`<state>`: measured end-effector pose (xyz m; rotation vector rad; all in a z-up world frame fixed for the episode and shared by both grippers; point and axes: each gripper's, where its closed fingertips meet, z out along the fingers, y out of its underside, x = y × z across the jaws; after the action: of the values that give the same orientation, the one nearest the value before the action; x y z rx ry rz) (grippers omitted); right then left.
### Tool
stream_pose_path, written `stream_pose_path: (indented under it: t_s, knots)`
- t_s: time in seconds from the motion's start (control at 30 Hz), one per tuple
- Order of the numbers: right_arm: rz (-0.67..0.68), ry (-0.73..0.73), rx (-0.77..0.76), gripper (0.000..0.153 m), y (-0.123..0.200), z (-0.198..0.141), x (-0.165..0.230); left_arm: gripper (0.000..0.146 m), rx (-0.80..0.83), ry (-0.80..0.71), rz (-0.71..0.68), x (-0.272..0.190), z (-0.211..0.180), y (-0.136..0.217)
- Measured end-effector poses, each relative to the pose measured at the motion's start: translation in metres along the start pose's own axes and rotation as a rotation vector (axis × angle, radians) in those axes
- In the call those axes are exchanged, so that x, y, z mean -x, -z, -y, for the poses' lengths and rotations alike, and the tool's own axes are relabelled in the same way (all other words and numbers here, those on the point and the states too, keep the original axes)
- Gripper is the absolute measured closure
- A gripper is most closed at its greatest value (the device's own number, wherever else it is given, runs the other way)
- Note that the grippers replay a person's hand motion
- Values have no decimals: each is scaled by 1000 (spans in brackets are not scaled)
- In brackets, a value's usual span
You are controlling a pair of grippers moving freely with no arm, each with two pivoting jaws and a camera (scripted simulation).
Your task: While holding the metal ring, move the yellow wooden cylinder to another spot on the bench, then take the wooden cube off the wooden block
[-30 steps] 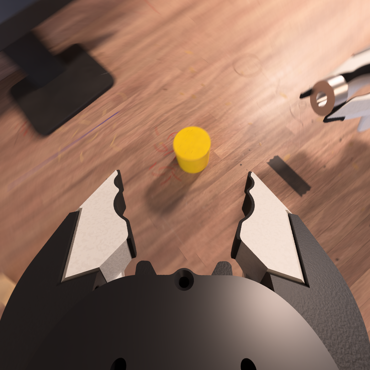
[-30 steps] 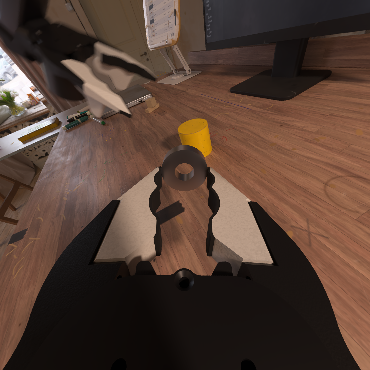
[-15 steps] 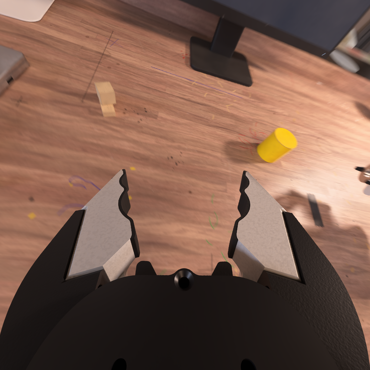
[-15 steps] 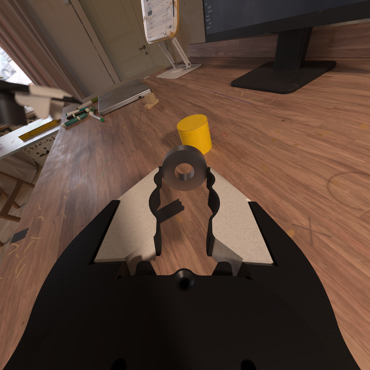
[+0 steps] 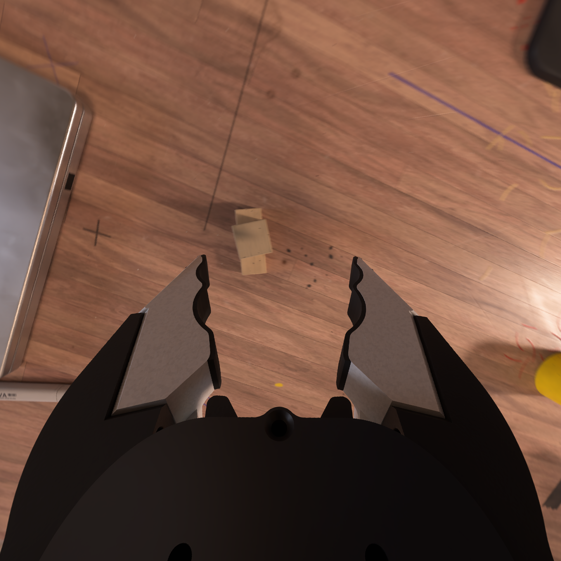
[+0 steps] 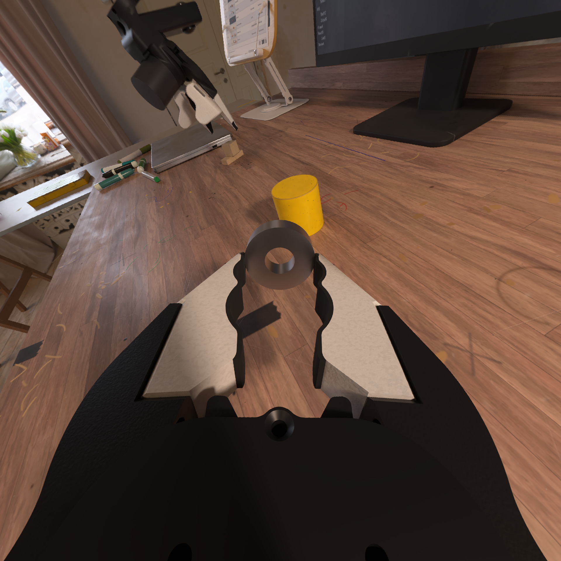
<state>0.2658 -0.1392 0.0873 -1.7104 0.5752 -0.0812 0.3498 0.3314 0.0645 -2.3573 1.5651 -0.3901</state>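
The left gripper [image 5: 279, 261] hangs above the bench [image 5: 364, 151] with its jaws spread wide and nothing between them; the wooden cube [image 5: 252, 241] sits on the wooden block [image 5: 253, 263] just past its fingertips, toward eleven o'clock; a closed grey laptop [image 5: 33, 194] lies at nine o'clock, and the yellow wooden cylinder [image 5: 549, 383] is cut by the frame edge at three o'clock.

The right gripper [image 6: 279, 267] is clamped on the metal ring [image 6: 279, 255], held upright at its fingertips with the hole facing the camera; the cylinder stands upright on the bench just beyond the ring at twelve o'clock; the cube and block lie farther off at eleven o'clock, beside the laptop; how squarely the cube sits is hard to judge from there; markers [image 6: 121, 173] lie at ten o'clock, a monitor [image 6: 437, 91] at one o'clock.
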Motion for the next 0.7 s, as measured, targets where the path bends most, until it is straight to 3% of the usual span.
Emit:
stream_pose_path:
  t_s: [0.13, 0.3, 0.43, 0.7]
  knots:
    - [6, 8, 6, 108, -1, -1, 2, 58, 55, 58, 55, 19, -11, -20]
    - [16, 9, 13, 108, -1, -1, 3, 78, 89, 87, 46, 26, -17, -38]
    - [19, 0, 13, 108, -1, -1, 2, 119, 22, 96, 12, 22, -5, -33]
    - [18, 3, 13, 108, -2, -1, 2, 118, -73, 29, -68, 15, 0, 1]
